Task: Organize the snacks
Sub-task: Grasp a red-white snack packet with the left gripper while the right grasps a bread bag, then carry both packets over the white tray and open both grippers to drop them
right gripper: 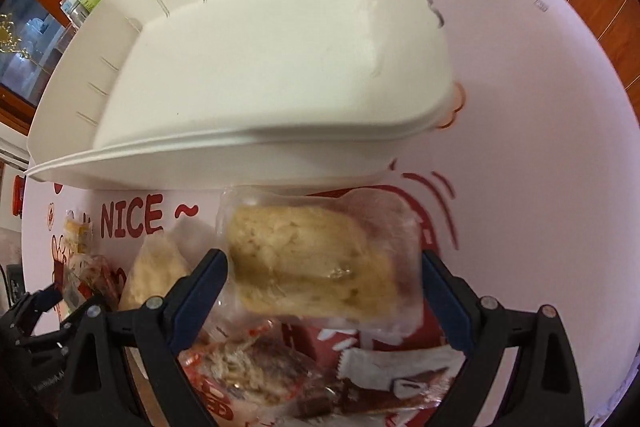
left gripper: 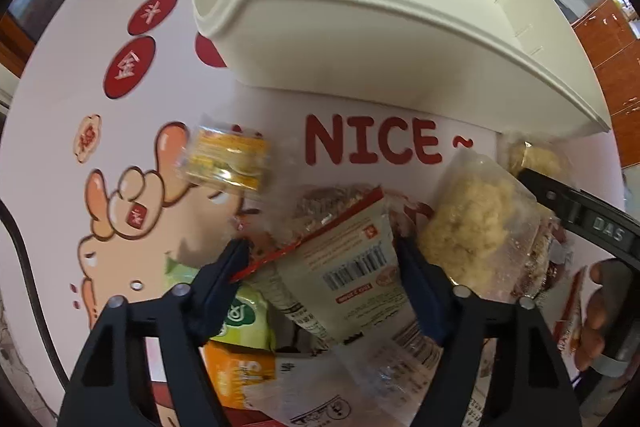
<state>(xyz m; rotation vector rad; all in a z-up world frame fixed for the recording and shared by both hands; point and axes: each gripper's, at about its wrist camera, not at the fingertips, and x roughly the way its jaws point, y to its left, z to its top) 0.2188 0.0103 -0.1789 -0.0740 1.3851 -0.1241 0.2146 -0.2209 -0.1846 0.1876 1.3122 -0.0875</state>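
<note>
In the left wrist view, the left gripper (left gripper: 320, 259) points steeply down over a heap of snack packets on the worktop (left gripper: 256, 99), and its jaws stand on both sides of a pale packet with a barcode and a red edge (left gripper: 344, 259). The left pad lies at the red edge and the right pad is just beside the other side, but I cannot tell if they really press, so I judge the jaws as not yet clenched on it. This packet lies on top of the heap, which is probably why it is chosen first. Under it are a green packet (left gripper: 240, 319) and an orange packet (left gripper: 240, 375); a clear bag of yellow crumbly snack (left gripper: 468, 223) lies to the right, and a small yellow wrapped snack (left gripper: 228, 163) lies apart on the left. The white bin (left gripper: 360, 39) stands empty behind the heap, near enough to receive the snacks. In the right wrist view, the right gripper (right gripper: 324, 291) hangs above another clear bag with a yellow block (right gripper: 316, 267); its jaws are released, with the bag between them and a gap at each side. Red and white wrappers (right gripper: 280, 379) lie under this bag and could be caught together with it. The front wall of the white bin is directly behind, so a lift must go over its rim.
</note>
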